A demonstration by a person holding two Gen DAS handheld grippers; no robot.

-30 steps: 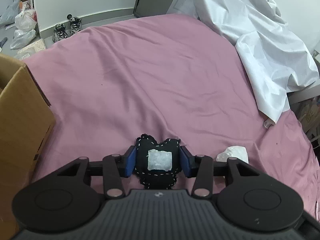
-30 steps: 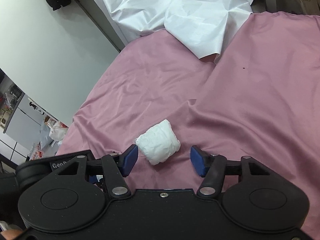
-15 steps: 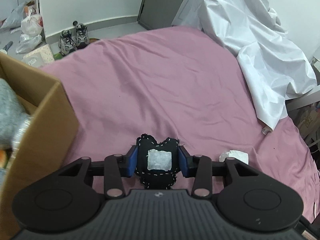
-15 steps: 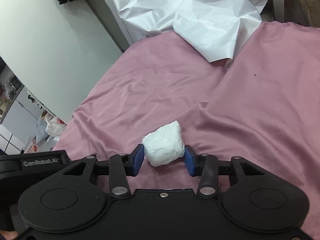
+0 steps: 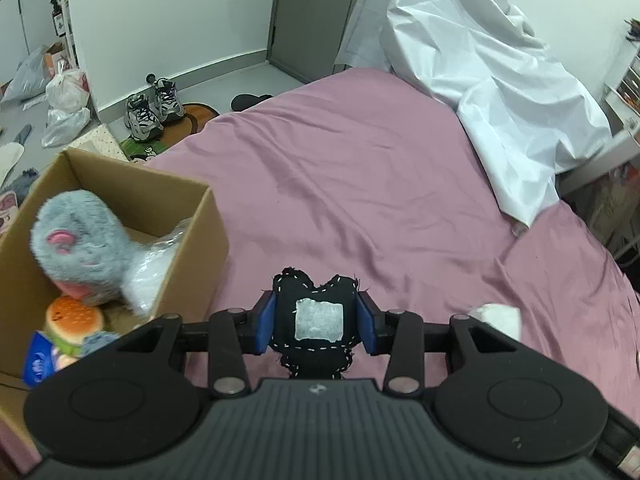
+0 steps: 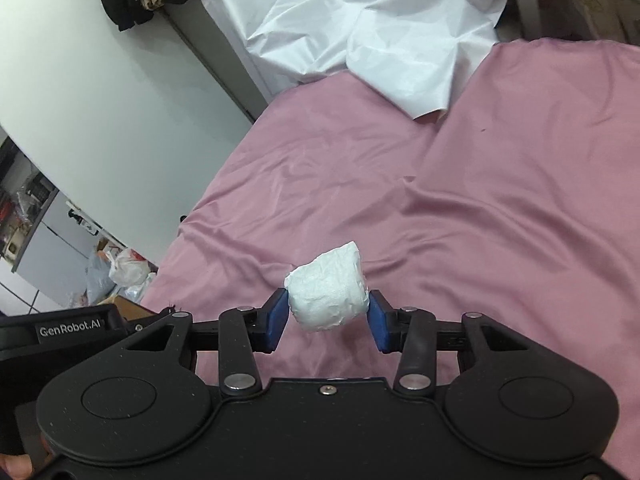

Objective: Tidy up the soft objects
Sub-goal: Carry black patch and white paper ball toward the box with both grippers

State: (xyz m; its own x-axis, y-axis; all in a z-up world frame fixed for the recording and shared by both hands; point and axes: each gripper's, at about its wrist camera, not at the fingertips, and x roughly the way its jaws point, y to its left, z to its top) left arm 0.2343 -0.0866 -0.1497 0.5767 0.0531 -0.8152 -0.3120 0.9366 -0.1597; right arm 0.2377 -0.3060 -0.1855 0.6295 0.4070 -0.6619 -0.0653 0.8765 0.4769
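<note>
My left gripper (image 5: 316,326) is shut on a black stitched pouch (image 5: 316,322) with a white patch, held above the pink bed to the right of an open cardboard box (image 5: 198,248). The box holds a grey plush toy (image 5: 76,240), a burger toy (image 5: 74,318) and a blue item. My right gripper (image 6: 327,318) is shut on a white soft bundle (image 6: 328,292) and holds it off the pink bedsheet (image 6: 500,220). The bundle also shows at the right in the left wrist view (image 5: 500,318).
A crumpled white sheet (image 5: 492,80) lies at the far right of the bed. Shoes (image 5: 154,106) and plastic bags (image 5: 66,108) are on the floor beyond the box. A grey door and white wall stand behind the bed.
My right gripper closed on the white bundle and lifted it off the sheet. My left gripper rose with the pouch, so the box's inside came into view.
</note>
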